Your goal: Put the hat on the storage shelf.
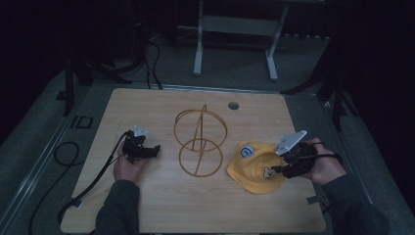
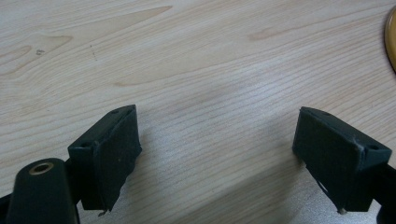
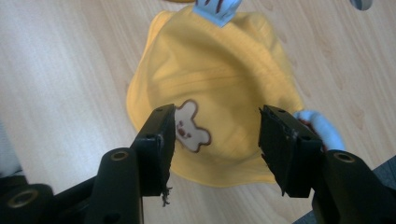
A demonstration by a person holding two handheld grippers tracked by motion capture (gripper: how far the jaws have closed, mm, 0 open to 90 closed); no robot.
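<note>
Two black jaws of my right gripper [image 3: 215, 149] stood nearest the camera on that gripper, about half apart, with nothing pressed between them. Just beyond their tips lay one yellow hat [image 3: 215, 88] flat on the wooden table [image 3: 60, 70]. I counted on this hat one bear patch [image 3: 190, 127], close to my left jaw in the right gripper view, and two light blue tags: one tag [image 3: 215, 10] at the far brim and one [image 3: 322, 128] beside my right jaw. From the high view, the right gripper [image 1: 286, 161] was over the right edge of the hat [image 1: 254, 166], which lay in the right half of the table [image 1: 195, 205]. One golden wire stand [image 1: 200, 142], made of two rings and an upright hoop, was in the middle, just left of the hat. My left gripper [image 2: 217, 154] was held wide open above bare wood, well apart from the hat, left of the stand [image 1: 142, 149].
</note>
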